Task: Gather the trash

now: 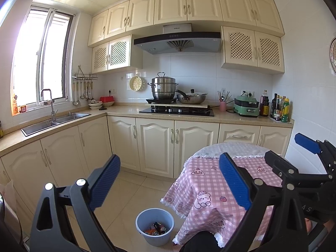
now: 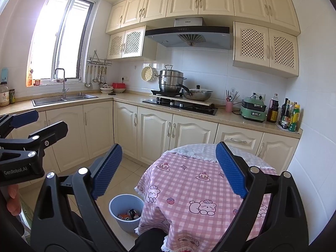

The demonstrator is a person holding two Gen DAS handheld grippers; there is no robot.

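Note:
A blue-grey bin (image 1: 155, 226) stands on the tiled floor left of a round table with a pink checked cloth (image 1: 210, 189). Trash (image 1: 156, 229) lies inside it: dark, orange and metallic bits. The bin also shows in the right wrist view (image 2: 126, 215) with its trash (image 2: 129, 214), beside the table (image 2: 199, 189). My left gripper (image 1: 170, 180) is open and empty, raised above floor and table. My right gripper (image 2: 169, 170) is open and empty, raised over the table. The tabletop in view holds no loose items.
Cream base cabinets (image 1: 155, 145) run along the back and left. The counter holds a sink (image 1: 54, 119), a hob with pots (image 1: 176, 109), a green cooker (image 1: 246, 106) and bottles (image 1: 280, 109). A white wall (image 2: 310, 168) stands close at right.

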